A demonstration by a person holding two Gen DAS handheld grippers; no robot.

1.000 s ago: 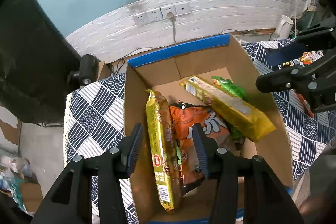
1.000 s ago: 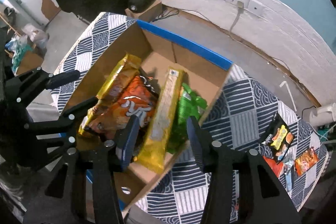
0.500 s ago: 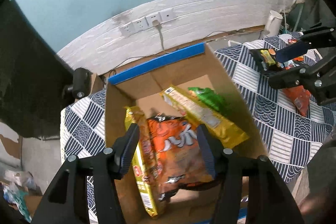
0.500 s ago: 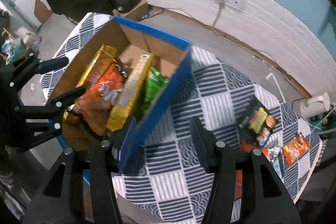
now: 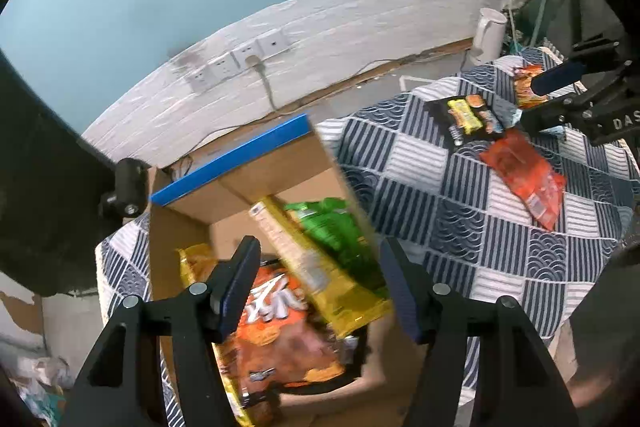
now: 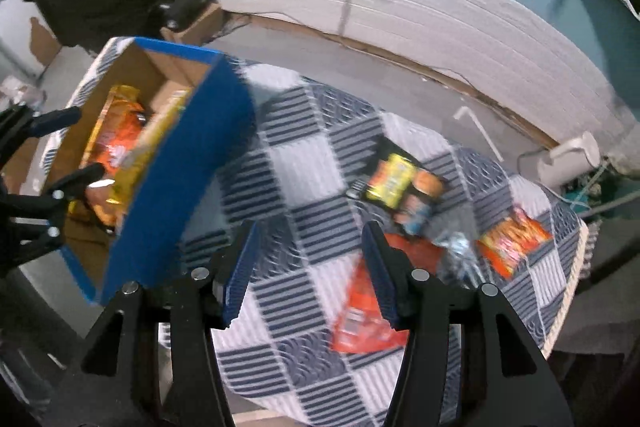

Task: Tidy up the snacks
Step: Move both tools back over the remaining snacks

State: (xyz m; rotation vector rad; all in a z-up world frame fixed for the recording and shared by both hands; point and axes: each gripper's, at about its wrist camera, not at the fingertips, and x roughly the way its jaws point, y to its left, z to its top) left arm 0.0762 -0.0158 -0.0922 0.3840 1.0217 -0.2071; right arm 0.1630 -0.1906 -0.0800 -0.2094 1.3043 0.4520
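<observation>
Done: four packets lie in the cardboard box (image 5: 188, 235), among them the orange bag (image 5: 280, 327) and the green bag (image 5: 332, 231) | Left gripper (image 5: 320, 287) above the box, jaws opening, empty | Right gripper (image 6: 308, 267) over the worktop (image 6: 280, 155), jaws apart, empty | Left to do: red packet (image 6: 360, 315), black packet (image 6: 404, 183) and others wait on the cloth.

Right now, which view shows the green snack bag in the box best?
The left wrist view: the green snack bag lies in plain sight against the cardboard box wall, beside the long yellow pack. In the right wrist view the box's blue side hides it.
</observation>
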